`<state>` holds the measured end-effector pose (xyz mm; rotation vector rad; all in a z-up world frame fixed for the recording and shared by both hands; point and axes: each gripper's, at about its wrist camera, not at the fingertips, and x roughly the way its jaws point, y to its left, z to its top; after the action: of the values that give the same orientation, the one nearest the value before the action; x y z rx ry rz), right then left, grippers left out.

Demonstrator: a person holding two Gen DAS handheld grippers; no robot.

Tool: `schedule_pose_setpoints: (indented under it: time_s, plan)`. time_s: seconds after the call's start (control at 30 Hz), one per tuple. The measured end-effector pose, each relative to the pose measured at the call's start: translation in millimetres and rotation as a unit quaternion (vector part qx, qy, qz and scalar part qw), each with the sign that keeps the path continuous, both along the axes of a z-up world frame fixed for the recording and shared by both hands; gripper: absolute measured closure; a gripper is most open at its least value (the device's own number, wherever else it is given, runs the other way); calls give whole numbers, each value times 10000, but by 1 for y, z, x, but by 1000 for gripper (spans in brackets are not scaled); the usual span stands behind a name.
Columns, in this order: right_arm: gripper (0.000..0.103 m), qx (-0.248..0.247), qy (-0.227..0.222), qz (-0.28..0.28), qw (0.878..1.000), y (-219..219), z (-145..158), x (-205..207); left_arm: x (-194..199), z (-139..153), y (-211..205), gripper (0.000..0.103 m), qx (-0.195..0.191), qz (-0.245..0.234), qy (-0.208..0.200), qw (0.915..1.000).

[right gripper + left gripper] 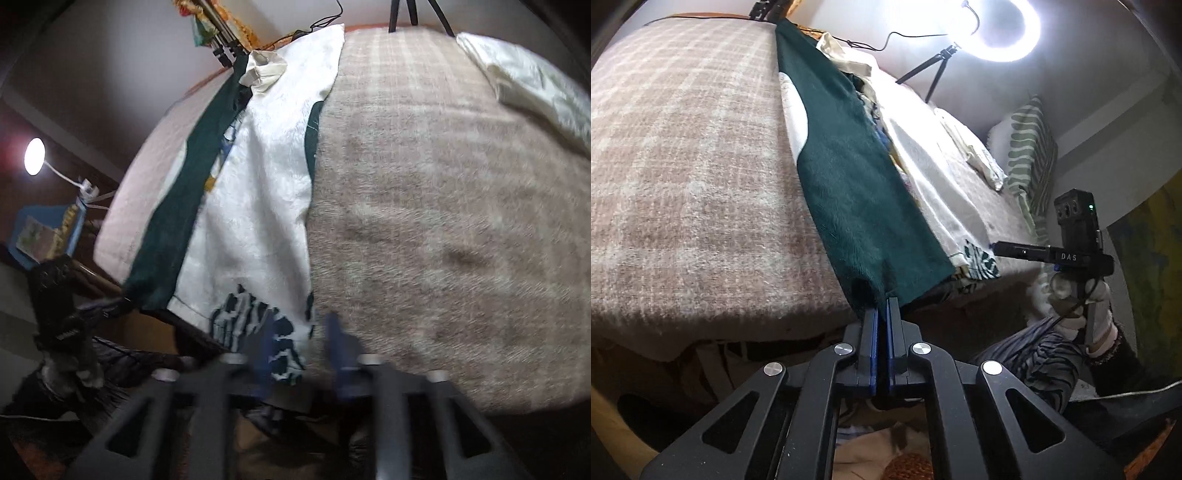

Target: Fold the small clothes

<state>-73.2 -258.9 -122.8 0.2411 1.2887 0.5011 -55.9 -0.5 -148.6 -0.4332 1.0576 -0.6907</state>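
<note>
A dark green fleece garment (849, 177) with a white patch lies stretched along the bed, over a white cloth (923, 162). My left gripper (882, 306) is shut on the green garment's near hem at the bed's front edge. My right gripper (301, 332) is open, its blue fingers (267, 347) straddling the near corner of the white cloth (258, 206), where a dark green and white print (251, 321) shows. The green garment (173, 221) lies left of it. The right gripper also shows in the left wrist view (997, 248), at the bed's edge beside the printed corner.
The bed carries a beige checked blanket (683, 166). A folded cream cloth (979, 155) and a green striped pillow (1030, 155) lie at the far right. A ring light (1001, 29) on a tripod stands behind. A lamp (35, 155) stands at the left.
</note>
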Motion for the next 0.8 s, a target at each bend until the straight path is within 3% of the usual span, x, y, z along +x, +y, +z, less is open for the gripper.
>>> schedule_pose_setpoints:
  time_s: [0.07,0.1,0.13,0.2,0.3,0.33,0.4,0.57,0.77,0.8]
  plan:
    - [67,-35,7,33,10000,4,-2,-2,-1,3,-4,101,75,-76,-44,9999]
    - [92,-46,33,121,9999,8,-4,-2,1,3,-5,95,115,-65,-15,9999]
    - [101,-62,117,190,9997,12,-7,-3,3,3,-6,92,148,-38,58,9999]
    - [102,221,209,289,9991,14,-7,-5,6,0,-5,80,166,60,256,9995]
    - [93,-151,-132,525,9984,17,6,-6,10,-4,-2,79,17,116,363,9993]
    - [73,-212,-167,542,9982,16,9,-4,10,-4,-2,79,-31,118,351,9993]
    - [60,-35,-265,253,9993,7,18,8,10,-4,-3,84,-70,105,296,9995]
    - [60,-71,-355,-149,9992,9,15,59,14,-6,-7,98,-117,131,232,9996]
    - [61,338,-159,-668,9971,8,-12,126,13,-4,-9,99,-49,100,112,9999]
    - [65,457,-142,-686,9965,9,-15,135,13,-4,-8,100,-48,111,103,9999]
